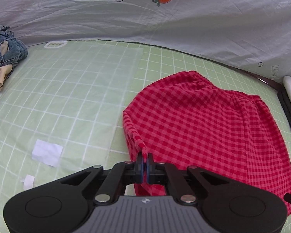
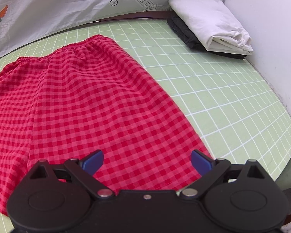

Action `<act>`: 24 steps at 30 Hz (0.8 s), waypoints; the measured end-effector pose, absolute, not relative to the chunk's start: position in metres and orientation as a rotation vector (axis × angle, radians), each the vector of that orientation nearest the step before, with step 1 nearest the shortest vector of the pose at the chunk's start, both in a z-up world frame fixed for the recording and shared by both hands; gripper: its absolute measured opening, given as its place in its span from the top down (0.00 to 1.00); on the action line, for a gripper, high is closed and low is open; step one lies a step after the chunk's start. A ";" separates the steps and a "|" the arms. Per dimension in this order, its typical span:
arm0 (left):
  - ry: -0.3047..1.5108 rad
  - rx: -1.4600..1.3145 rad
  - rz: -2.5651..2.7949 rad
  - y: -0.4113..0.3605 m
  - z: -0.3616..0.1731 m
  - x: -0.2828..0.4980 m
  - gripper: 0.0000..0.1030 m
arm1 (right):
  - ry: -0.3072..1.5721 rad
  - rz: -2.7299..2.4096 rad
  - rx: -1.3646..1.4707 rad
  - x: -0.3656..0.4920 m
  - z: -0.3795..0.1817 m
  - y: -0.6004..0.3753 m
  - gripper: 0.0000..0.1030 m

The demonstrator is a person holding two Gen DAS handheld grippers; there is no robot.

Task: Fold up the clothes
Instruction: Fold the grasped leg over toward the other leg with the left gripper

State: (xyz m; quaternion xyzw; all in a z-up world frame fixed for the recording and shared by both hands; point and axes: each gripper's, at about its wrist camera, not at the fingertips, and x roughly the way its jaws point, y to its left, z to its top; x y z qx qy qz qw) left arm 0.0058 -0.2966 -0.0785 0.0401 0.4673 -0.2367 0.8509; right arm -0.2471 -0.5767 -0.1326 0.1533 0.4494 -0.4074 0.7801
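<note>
Red checked shorts lie spread on the green grid mat, elastic waistband at the far side. My left gripper is shut on the shorts' near left edge, lifting a small pinch of cloth. In the right wrist view the shorts fill the left and middle. My right gripper is open and empty, hovering over the shorts' near hem, blue pads wide apart.
A pile of jeans and beige cloth sits at the far left. Folded white cloth on folded dark cloth lies at the far right by the wall. White paper scraps lie on the mat. A carrot-print sheet hangs behind.
</note>
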 end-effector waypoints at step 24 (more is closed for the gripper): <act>1.121 0.212 -0.653 -0.451 -0.131 -0.181 0.73 | 0.940 -0.587 0.376 -0.313 -0.142 -0.671 0.05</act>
